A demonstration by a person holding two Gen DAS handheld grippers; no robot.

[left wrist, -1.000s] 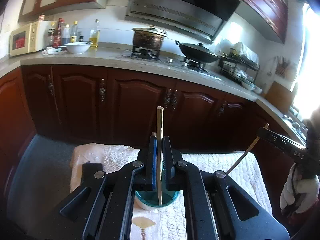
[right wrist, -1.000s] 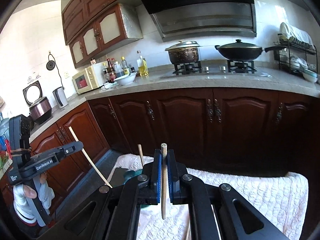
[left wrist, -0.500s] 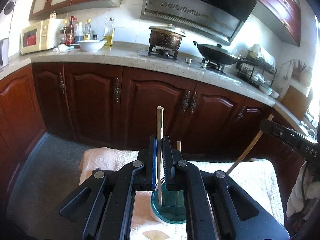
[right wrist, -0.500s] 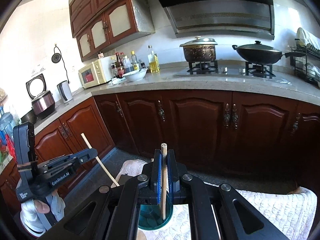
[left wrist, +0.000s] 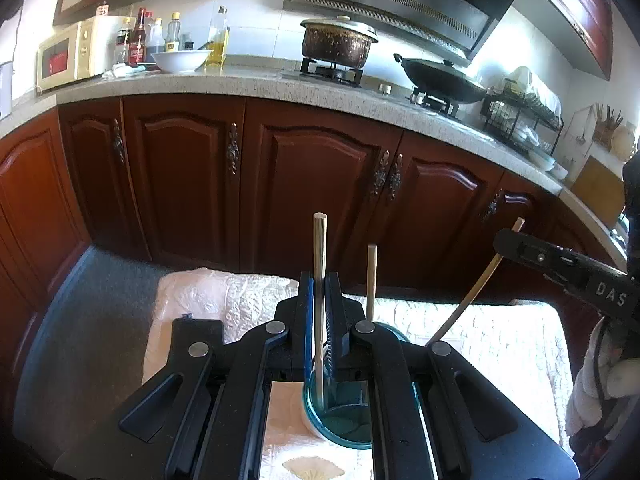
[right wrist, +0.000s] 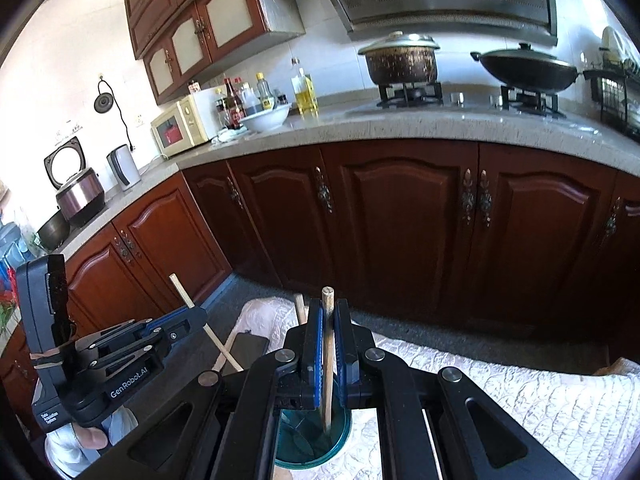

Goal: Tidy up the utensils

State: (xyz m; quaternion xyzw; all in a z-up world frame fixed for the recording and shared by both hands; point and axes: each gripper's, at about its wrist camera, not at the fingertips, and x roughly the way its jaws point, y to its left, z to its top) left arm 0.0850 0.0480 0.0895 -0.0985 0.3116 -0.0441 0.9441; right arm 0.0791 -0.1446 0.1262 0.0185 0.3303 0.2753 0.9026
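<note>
Left hand-held gripper (left wrist: 320,320) pinching an upright chopstick (left wrist: 319,264), tip down inside the teal cup (left wrist: 340,420). Right hand-held gripper (right wrist: 328,344) pinching a second chopstick (right wrist: 328,360) over the same cup, on the near quilted cloth (left wrist: 500,336).
</note>
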